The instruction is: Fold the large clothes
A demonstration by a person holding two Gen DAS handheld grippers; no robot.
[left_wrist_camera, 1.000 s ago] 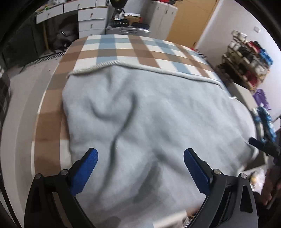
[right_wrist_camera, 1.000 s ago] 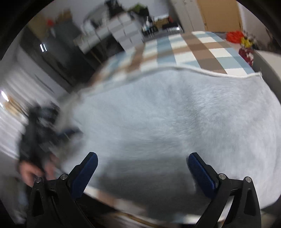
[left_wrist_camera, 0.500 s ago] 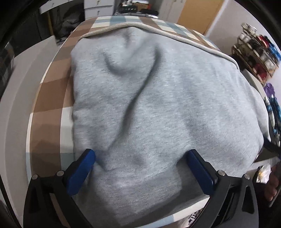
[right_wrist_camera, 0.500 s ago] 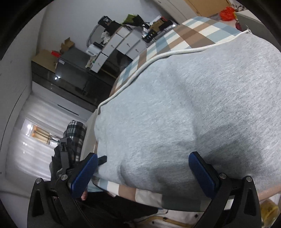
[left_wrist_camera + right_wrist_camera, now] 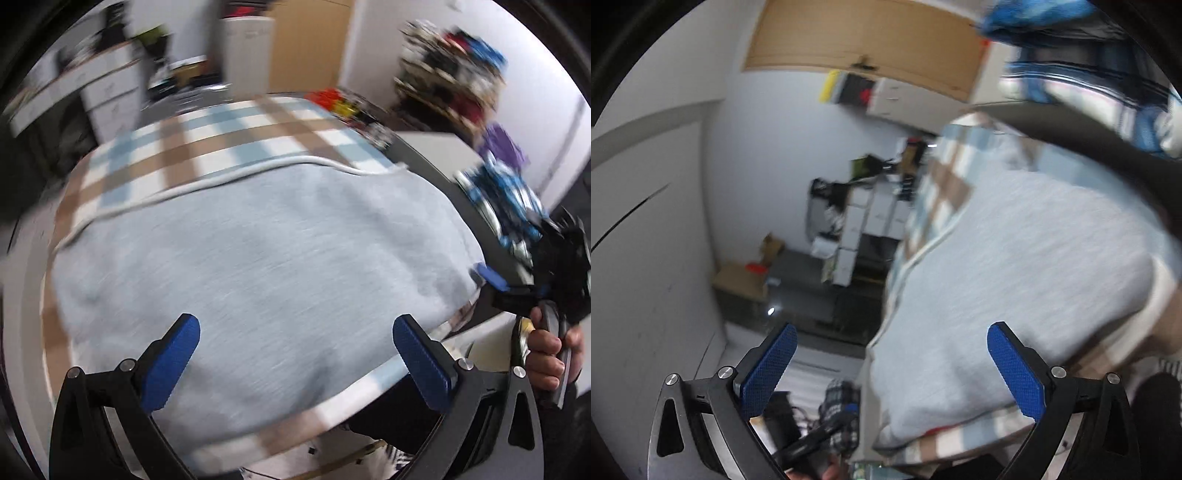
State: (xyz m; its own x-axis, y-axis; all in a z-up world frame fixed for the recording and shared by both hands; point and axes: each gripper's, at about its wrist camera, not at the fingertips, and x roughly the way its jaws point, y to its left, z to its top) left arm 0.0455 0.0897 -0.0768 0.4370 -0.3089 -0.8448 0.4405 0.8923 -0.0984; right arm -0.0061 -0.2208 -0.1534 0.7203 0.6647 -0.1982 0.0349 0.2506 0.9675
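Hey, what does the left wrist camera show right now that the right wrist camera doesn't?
Only the left wrist view shows the right gripper seen from outside, held in a hand, and the cluttered shelf. Only the right wrist view shows the cardboard boxes on the floor by the wall. Both show the grey garment spread on the checked cloth, the white drawers, and open blue-padded jaws holding nothing.

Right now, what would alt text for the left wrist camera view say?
A light grey garment lies spread over a blue, brown and white checked tablecloth, seen between the open blue fingers of the left gripper. At right, a hand holds the right gripper.
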